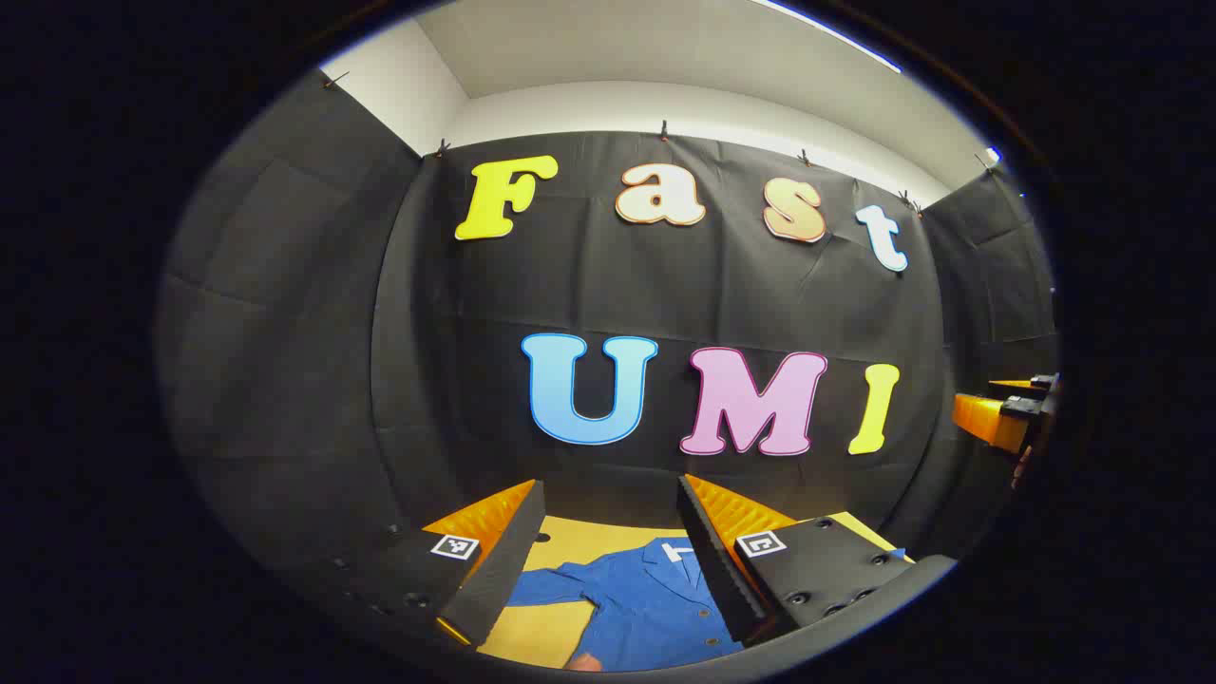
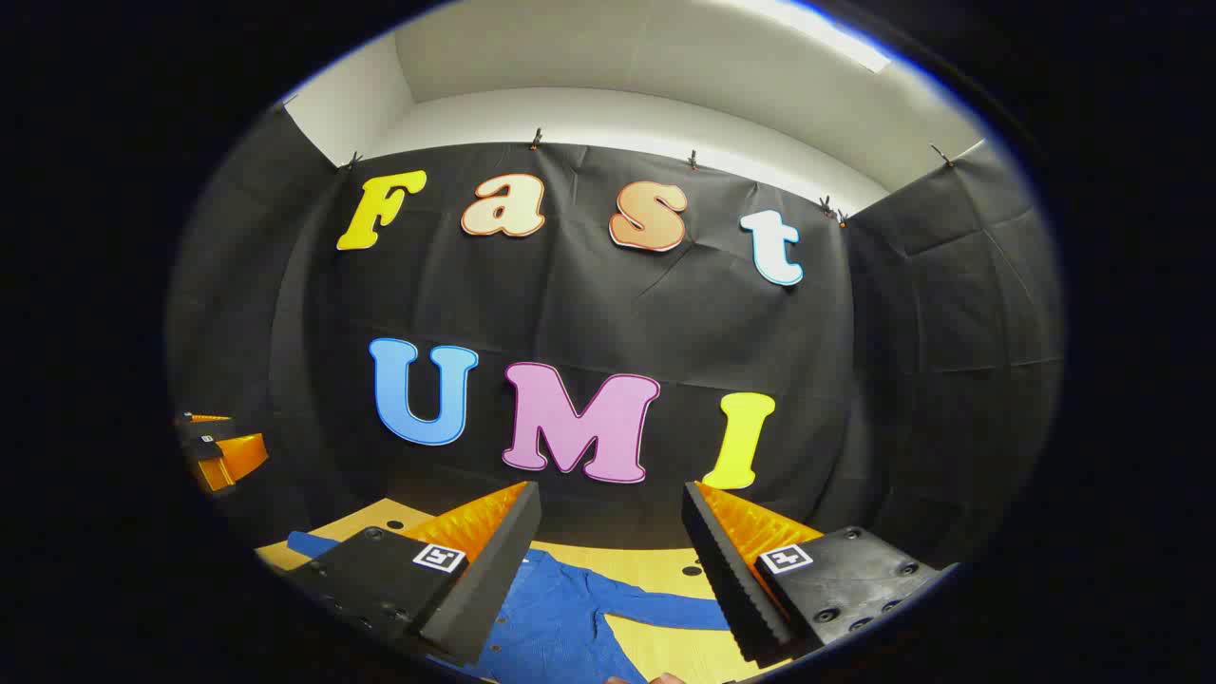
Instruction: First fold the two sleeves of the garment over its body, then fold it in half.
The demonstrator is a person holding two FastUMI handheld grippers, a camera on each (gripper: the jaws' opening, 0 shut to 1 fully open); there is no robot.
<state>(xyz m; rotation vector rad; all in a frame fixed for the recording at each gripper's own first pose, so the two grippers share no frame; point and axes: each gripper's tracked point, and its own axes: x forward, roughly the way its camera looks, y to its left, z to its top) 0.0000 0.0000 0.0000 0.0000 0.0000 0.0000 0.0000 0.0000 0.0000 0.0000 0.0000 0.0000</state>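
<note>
The blue shirt (image 1: 646,598) lies spread flat on the yellow desk (image 1: 541,636), both sleeves still out to its sides, so the first sleeve fold looks not yet begun. To do it well, each gripper should drop to a cuff, pinch only that layer, and carry it across the shirt's body without dragging the rest. The left gripper (image 1: 608,513) and right gripper (image 2: 608,518) hang above the shirt, jaws wide open, holding nothing; the shirt sits below and between the jaws.

Yellow tabletop (image 1: 556,632); white wall (image 2: 608,114) above black cloth.
</note>
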